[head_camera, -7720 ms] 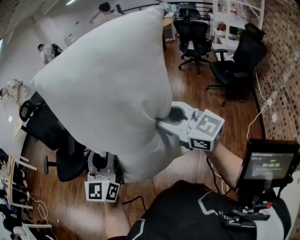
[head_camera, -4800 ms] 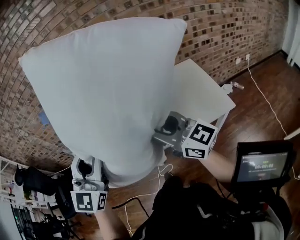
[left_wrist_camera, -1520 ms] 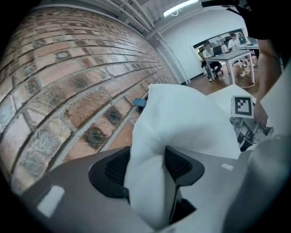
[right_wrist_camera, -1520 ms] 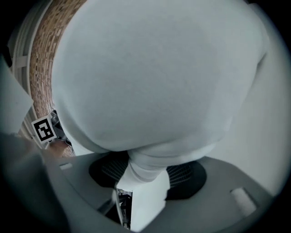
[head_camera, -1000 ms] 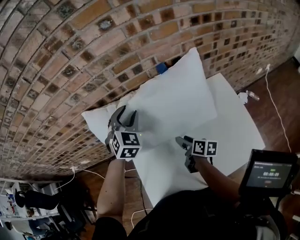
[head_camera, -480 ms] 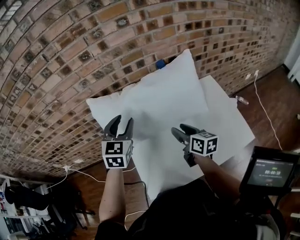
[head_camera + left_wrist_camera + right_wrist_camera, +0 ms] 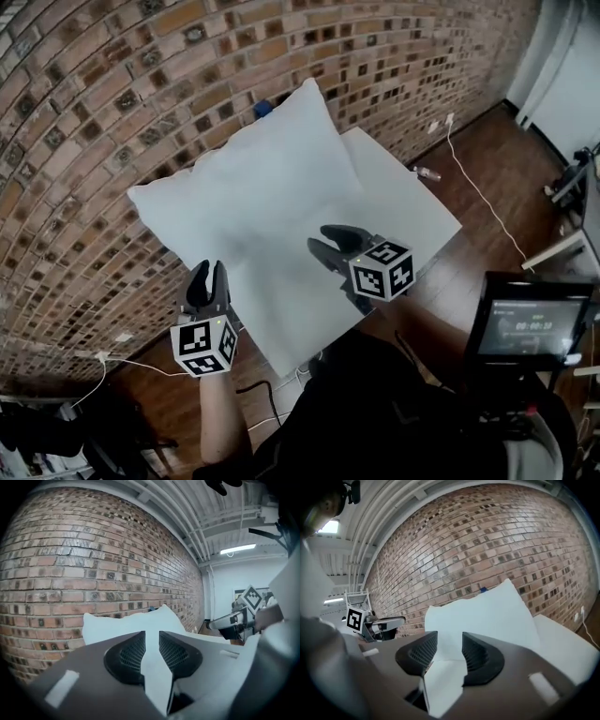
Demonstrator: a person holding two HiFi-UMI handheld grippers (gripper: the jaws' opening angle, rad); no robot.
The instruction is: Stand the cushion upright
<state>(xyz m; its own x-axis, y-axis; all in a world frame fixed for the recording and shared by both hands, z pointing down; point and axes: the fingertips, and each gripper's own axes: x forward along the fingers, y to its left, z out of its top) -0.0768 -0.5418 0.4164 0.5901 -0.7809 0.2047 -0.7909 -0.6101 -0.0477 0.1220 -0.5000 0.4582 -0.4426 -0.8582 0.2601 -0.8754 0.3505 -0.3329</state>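
Observation:
The white cushion (image 7: 248, 178) stands on edge on the white table (image 7: 403, 202) and leans back against the brick wall. Neither gripper touches it. My left gripper (image 7: 206, 279) is off the table's left front corner, short of the cushion. Its jaws are closing with nothing between them. My right gripper (image 7: 328, 244) hovers over the table in front of the cushion's lower right part. Its jaws are closing too, wider apart and also bare. The cushion (image 7: 136, 620) shows beyond the left gripper (image 7: 152, 637) in its own view. The cushion (image 7: 487, 616) also shows past the right gripper (image 7: 449, 641).
The brick wall (image 7: 112, 84) runs behind the table. A small blue thing (image 7: 262, 109) peeks out at the cushion's top corner. A white cable (image 7: 478, 183) trails over the wooden floor at right. A black screen (image 7: 530, 328) sits at the person's right side.
Both grippers have drawn back from the cushion toward the person, the left one off its left corner. Their jaws have narrowed. The cushion stays leaning on the wall.

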